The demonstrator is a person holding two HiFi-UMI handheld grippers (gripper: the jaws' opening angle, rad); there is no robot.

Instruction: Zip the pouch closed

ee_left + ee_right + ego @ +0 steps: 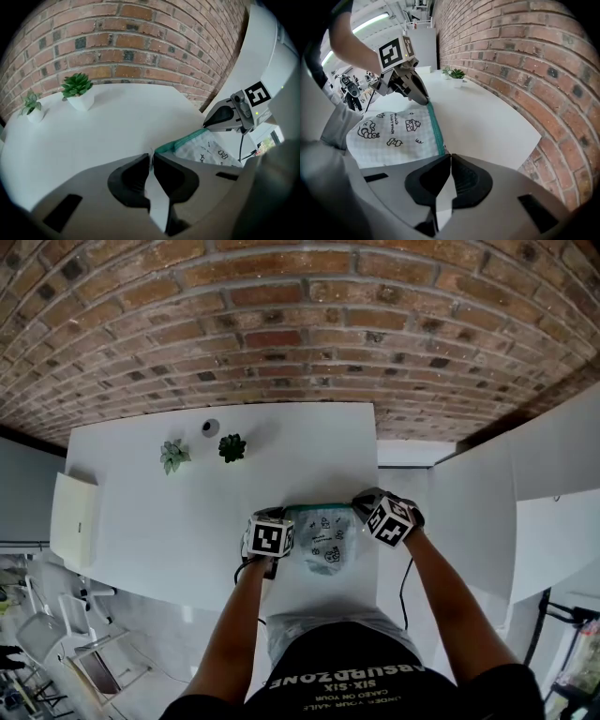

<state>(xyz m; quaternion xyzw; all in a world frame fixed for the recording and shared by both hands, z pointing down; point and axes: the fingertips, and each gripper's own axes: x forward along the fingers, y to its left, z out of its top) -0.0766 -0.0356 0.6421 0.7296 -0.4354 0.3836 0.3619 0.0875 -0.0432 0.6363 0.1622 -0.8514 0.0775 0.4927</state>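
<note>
Left gripper [151, 158] and right gripper [449, 157], jaws closed, pinch opposite ends of pouch [393, 136]; pouch print illegible.

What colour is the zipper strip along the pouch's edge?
Teal green zipper strip, on a white cartoon-printed pouch; clearest in the right gripper view.
</note>
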